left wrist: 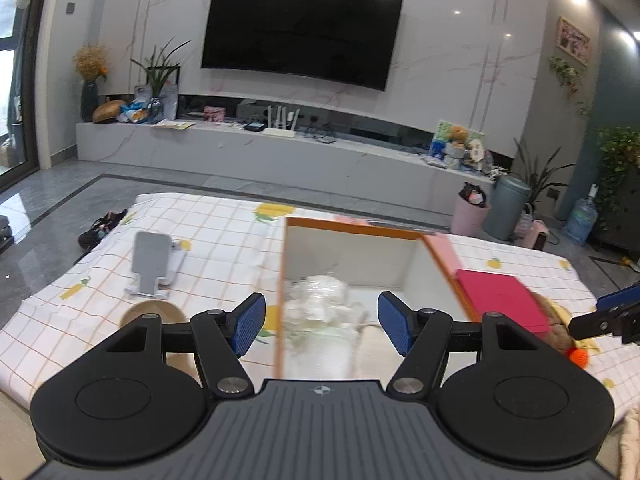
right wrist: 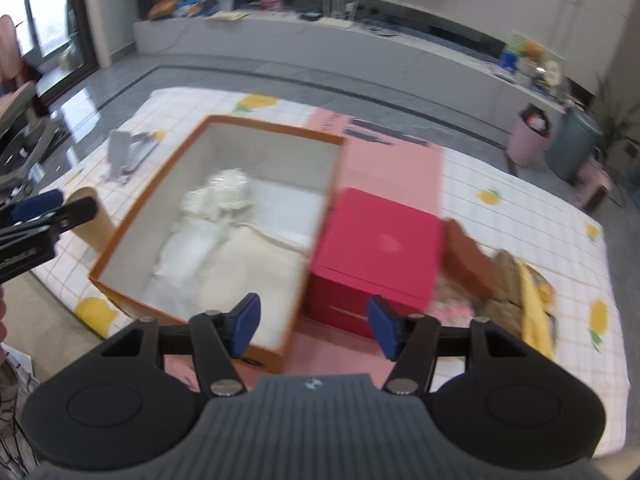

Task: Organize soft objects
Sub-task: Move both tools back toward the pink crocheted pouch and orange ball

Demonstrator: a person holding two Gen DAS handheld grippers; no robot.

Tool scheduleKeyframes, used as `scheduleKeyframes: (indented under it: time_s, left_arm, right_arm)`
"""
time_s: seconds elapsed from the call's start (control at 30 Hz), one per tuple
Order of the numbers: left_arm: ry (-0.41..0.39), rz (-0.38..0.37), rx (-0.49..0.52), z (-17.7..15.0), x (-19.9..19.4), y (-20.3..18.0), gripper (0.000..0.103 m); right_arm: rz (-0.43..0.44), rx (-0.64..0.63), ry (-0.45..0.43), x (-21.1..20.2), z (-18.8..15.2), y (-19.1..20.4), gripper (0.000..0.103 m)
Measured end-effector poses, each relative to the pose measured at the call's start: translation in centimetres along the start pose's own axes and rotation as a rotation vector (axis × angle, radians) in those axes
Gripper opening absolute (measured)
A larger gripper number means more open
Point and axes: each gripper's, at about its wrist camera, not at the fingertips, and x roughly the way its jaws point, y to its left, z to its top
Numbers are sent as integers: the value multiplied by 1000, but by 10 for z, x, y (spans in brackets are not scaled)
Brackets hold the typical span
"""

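Both of my tools are up over the checked sheet (right wrist: 520, 200).

Left hand-held gripper (left wrist: 322, 322): fingers wide apart, nothing between the blue pads (left wrist: 250, 324). Just past the tips sits the open orange-edged box (left wrist: 352, 232), its near left wall running straight ahead between the pads. Inside it, right ahead of the gripper, lies the white soft bundle (left wrist: 320, 308), crinkled at the top, resting on the box floor. A tan round thing (left wrist: 154, 312) shows just left of the left finger, partly hidden by it. Further left and ahead stands a grey phone stand (left wrist: 152, 264) on the sheet.

Right hand-held gripper (right wrist: 314, 326): jaws parted, empty; I see no object touching either pad. The picture is blurred. Below the tips is the near right corner of the orange box, with the white bundle (right wrist: 224, 208) ahead and left in it. Just right of the box, ahead of the right finger, sits a closed magenta box (right wrist: 380, 248), resting on a pale pink board (right wrist: 392, 168). Right of that lies a brown and yellow plush item (right wrist: 512, 280), too smeared to make out.

Far beyond: grey floor (left wrist: 60, 216), low TV bench (left wrist: 280, 152), dark screen (left wrist: 300, 28) on the wall.
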Motion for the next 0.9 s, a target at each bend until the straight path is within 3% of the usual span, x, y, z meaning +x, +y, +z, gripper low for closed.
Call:
scheduleKeyframes:
  time_s: [0.2, 0.37, 0.63, 0.77, 0.9]
  left_arm:
    - [24, -51, 102, -11, -9, -42, 76]
    - [22, -110, 176, -25, -16, -73, 76]
    - [15, -147, 214, -56, -7, -116, 79]
    - [-9, -220, 332, -80, 2, -151, 80]
    - [22, -266, 390, -101, 17, -188, 80]
  right_arm:
    - [-84, 116, -52, -33, -39, -63, 66]
    - [-165, 263, -99, -32, -81, -114, 69]
    - [-171, 475, -81, 14, -140, -188, 72]
    - [-208, 520, -80, 46, -156, -217, 72]
    - [-247, 474, -67, 84, -164, -237, 72]
